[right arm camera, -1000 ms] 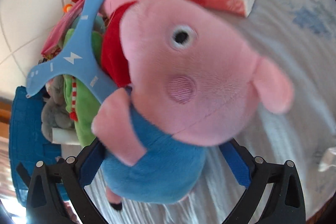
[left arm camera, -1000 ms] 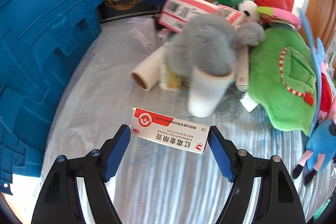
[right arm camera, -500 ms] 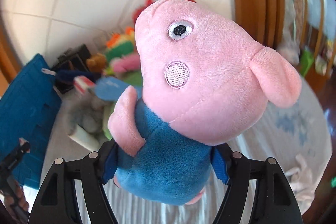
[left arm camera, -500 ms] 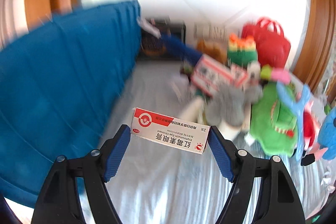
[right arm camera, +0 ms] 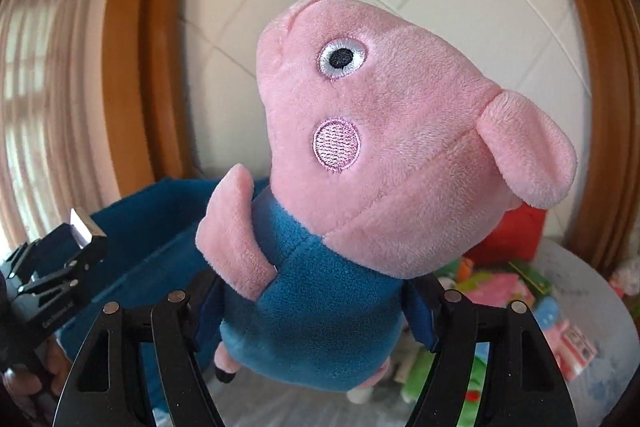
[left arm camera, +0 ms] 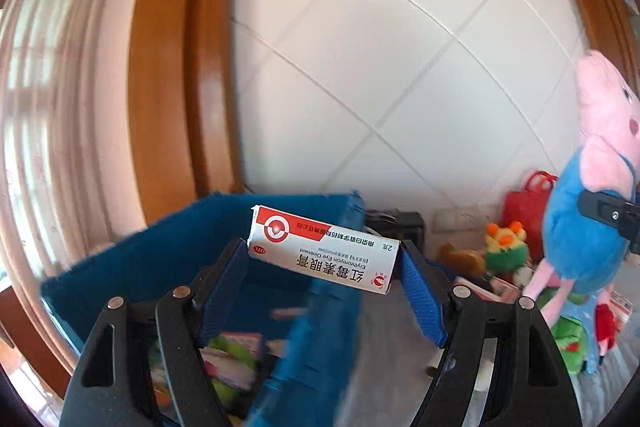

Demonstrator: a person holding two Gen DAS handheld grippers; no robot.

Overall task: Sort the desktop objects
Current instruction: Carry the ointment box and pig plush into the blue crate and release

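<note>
My left gripper (left arm camera: 322,269) is shut on a white and red eye ointment box (left arm camera: 324,253), held crosswise between the blue pads above the rim of a blue storage bin (left arm camera: 168,259). My right gripper (right arm camera: 316,303) is shut on the blue body of a pink pig plush (right arm camera: 384,131), lifted high off the table. The same pig plush (left arm camera: 592,195) shows at the right edge of the left wrist view. The blue bin (right arm camera: 156,227) lies behind and left of the plush in the right wrist view, with the other gripper's body (right arm camera: 52,279) at its left.
Colourful packets (left arm camera: 232,359) lie inside the bin. On the grey cloth table (left arm camera: 384,339) stand a red bag (left arm camera: 528,199), a green plush (left arm camera: 506,245) and boxes. A white tiled wall and wooden frame rise behind. More toys and packets (right arm camera: 500,287) lie at the right.
Both grippers have risen from the table and swung left toward the blue bin. The right jaws narrowed onto the pig's body and the plush turned upright. The ointment box stayed gripped.
</note>
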